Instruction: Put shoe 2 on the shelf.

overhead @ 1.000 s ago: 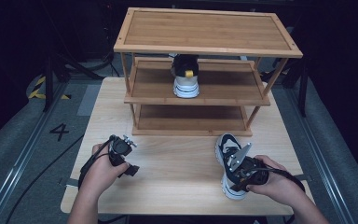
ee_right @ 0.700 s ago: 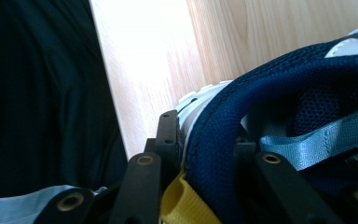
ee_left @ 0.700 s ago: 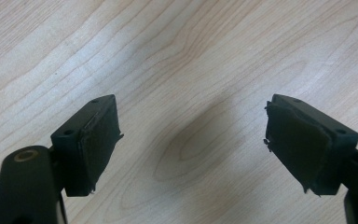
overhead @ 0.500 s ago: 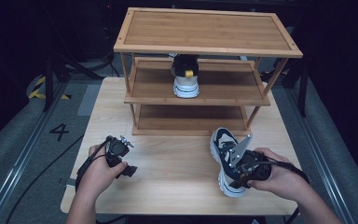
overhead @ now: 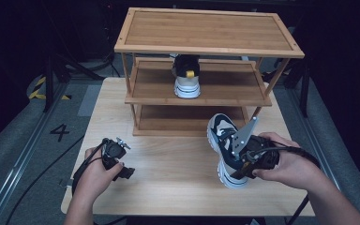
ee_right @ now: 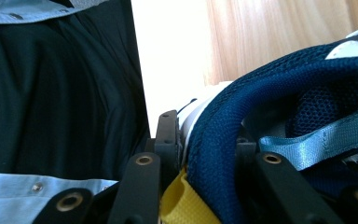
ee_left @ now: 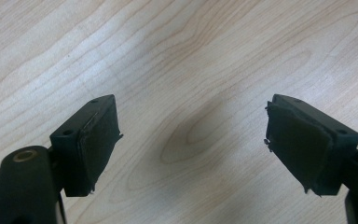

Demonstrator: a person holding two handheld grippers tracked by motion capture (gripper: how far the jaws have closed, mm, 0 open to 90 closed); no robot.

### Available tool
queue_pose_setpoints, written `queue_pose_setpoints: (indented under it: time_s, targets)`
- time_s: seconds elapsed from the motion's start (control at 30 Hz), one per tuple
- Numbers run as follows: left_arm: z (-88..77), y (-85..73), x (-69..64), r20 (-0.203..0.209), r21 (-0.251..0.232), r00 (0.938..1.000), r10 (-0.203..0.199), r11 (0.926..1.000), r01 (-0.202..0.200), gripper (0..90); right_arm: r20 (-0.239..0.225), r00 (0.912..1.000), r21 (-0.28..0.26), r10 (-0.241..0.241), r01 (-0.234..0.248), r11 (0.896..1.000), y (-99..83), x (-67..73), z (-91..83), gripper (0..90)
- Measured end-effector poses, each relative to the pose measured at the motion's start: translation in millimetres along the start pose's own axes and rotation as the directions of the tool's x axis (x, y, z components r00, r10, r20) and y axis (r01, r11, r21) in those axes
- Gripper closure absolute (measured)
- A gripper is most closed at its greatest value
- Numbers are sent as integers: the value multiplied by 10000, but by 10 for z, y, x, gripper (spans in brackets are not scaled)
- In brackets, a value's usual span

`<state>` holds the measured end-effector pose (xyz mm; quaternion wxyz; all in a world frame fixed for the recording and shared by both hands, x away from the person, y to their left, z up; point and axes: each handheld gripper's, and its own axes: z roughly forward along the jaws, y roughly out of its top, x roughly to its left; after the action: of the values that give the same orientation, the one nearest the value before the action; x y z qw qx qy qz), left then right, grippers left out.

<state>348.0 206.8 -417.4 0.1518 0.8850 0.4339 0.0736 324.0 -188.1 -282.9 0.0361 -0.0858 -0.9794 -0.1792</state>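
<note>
**Sneaker gripped at the heel, shelf ahead**

The sneaker [overhead: 226,149] is held by the right gripper [overhead: 243,161], whose jaws are clamped on the padded heel collar beside the yellow pull tab [ee_right: 182,205]. Its long axis is pointed toward the shoe rack [overhead: 206,89], toe raised off the surface [overhead: 168,168]. A matching shoe [overhead: 186,77] is seen on the middle shelf. The left gripper [ee_left: 191,149] is held wide and empty. The heel's contact with the surface is hidden.

Shelved shoe [overhead: 186,78] partly hidden
</note>
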Motion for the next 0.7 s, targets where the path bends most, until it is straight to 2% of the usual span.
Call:
queue_pose_setpoints:
  time_s: [0.13, 0.33, 0.53, 0.57, 0.7]
  targets:
    - [-9, -28, 5, -10, -23, 10000, -28, 10000, 28, 176, -77, 9994, -192, -325, 324, 9993, 87, -7, -173, 721]
    - [-29, -60, 16, -34, -90, 10000, -82, 9999, 81, 177, -134, 9989, -479, -440, 433, 9979, 191, -48, -367, 722]
    - [-22, -120, 20, -31, -57, 9998, -177, 9998, 177, 177, 185, 9984, -497, -527, 535, 9973, 334, -194, -536, 722]
    - [-22, -130, 17, -65, -74, 9996, -280, 9996, 280, 177, 249, 9983, -475, -520, 532, 9975, 358, -229, -554, 722]
    - [-11, -140, 8, -153, -45, 9996, -247, 9997, 246, 177, 306, 9979, -379, -579, 591, 9975, 436, -335, -578, 722]
